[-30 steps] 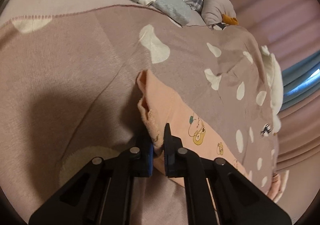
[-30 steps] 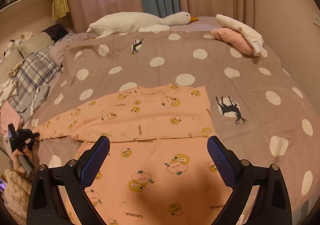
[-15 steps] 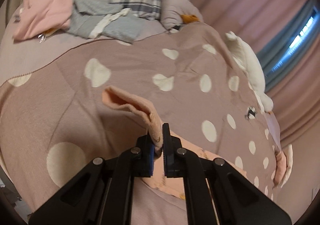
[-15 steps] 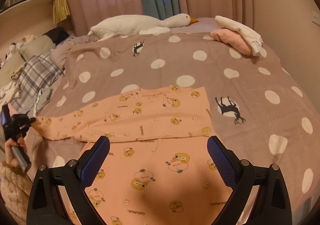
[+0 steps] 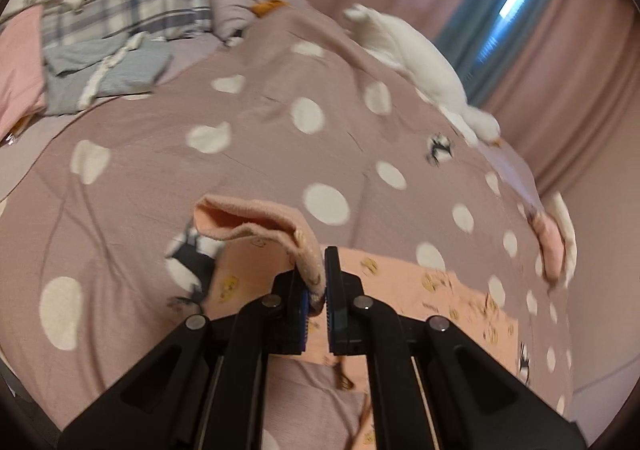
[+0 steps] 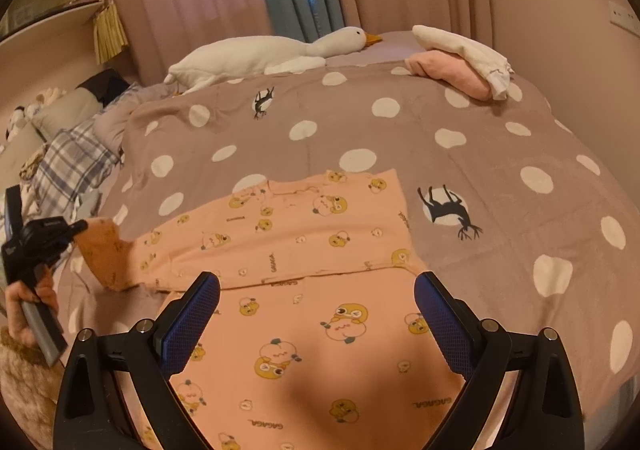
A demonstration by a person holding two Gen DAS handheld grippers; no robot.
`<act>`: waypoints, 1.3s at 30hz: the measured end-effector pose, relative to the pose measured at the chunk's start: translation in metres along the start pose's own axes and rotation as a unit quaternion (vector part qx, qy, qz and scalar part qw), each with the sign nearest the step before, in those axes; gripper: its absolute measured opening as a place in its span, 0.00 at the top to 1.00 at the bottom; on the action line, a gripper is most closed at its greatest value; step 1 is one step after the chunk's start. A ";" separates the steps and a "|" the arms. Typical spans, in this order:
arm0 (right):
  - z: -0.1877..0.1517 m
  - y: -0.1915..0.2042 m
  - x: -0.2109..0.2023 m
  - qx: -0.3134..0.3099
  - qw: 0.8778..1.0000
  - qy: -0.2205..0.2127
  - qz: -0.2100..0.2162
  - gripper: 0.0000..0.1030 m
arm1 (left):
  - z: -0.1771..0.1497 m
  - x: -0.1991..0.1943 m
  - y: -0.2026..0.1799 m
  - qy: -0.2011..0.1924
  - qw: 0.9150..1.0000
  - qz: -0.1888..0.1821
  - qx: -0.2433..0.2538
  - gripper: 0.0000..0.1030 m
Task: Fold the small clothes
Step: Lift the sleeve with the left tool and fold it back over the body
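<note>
L tongs (image 5: pixel 315 282) pinching sleeve cuff (image 5: pixel 256 220), R tongs (image 6: pixel 317 324) agape, shirt hem cropped.

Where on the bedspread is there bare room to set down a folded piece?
Free: the dotted bedspread between the peach garment and the pink-and-white pile, and the strip between the garment and the goose plush. Crowded: the plaid and grey clothes at the bed's left, where the left gripper lifts the sleeve.

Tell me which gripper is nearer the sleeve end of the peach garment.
Left. The left gripper has its jaws shut on the sleeve end, lifting it off the bed. The right gripper hangs open over the garment's body, away from that sleeve.
</note>
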State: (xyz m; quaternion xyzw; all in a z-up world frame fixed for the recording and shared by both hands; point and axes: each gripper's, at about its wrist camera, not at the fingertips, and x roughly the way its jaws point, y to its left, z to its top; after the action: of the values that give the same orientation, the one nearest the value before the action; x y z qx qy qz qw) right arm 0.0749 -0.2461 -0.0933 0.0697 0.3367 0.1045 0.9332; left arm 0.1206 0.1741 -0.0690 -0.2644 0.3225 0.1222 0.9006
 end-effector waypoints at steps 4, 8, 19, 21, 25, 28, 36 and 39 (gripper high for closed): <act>0.000 0.000 0.002 0.000 1.000 0.001 0.004 0.06 | -0.016 0.015 -0.025 0.027 0.999 -0.015 0.037 0.94; 0.000 -0.002 0.007 0.010 1.000 0.005 0.017 0.06 | -0.037 0.038 -0.038 0.072 0.995 -0.038 0.053 0.94; 0.000 0.004 0.027 0.010 0.999 0.031 0.043 0.06 | -0.080 0.082 -0.048 0.138 0.987 -0.027 0.078 0.94; 0.000 0.008 0.031 0.006 0.998 0.035 0.046 0.06 | -0.084 0.086 -0.045 0.144 0.986 -0.028 0.079 0.93; 0.001 0.017 0.039 -0.004 0.997 0.044 0.056 0.06 | -0.086 0.087 -0.042 0.152 0.984 -0.045 0.076 0.85; 0.001 0.023 0.040 -0.013 0.997 0.045 0.058 0.06 | -0.080 0.078 -0.042 0.149 0.984 -0.067 0.064 0.76; 0.000 0.024 0.040 -0.012 0.997 0.046 0.058 0.06 | -0.068 0.054 -0.055 0.124 0.984 -0.098 0.081 0.68; 0.000 0.021 0.039 -0.010 0.997 0.044 0.056 0.06 | -0.068 0.051 -0.060 0.125 0.982 -0.116 0.084 0.58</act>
State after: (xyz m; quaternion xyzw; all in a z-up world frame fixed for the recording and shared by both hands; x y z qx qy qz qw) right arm 0.1009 -0.2160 -0.1134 0.0747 0.3717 0.1624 0.9110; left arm 0.1483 0.0891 -0.1224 -0.2364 0.4086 -0.0447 0.8804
